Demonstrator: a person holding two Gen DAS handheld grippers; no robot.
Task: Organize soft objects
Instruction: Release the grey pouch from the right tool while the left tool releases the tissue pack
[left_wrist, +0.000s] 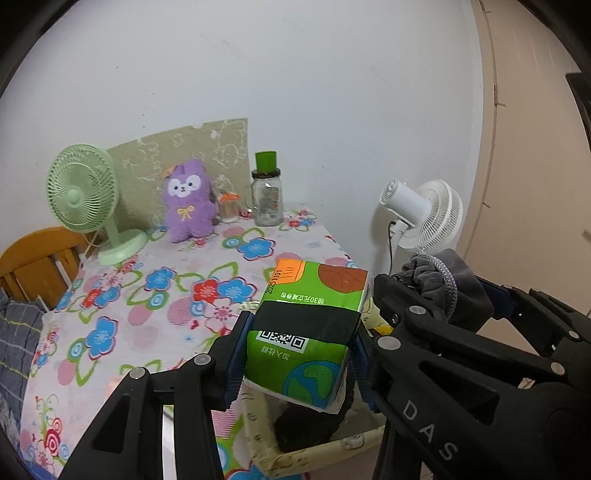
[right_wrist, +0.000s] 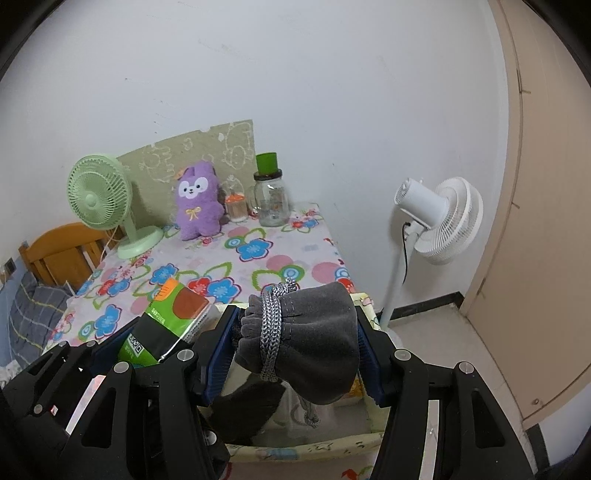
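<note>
My left gripper is shut on a green tissue pack with a QR code, held above an open fabric storage box at the table's near edge. A dark soft item lies inside the box. My right gripper is shut on a grey drawstring pouch wound with a silver cord, also over the box. In the right wrist view the tissue pack shows at left; in the left wrist view the pouch shows at right. A purple plush toy stands at the table's back.
The table wears a flowered cloth. At its back stand a green desk fan, a small jar and a glass bottle with a green cap. A white floor fan stands right of the table, a wooden chair at left.
</note>
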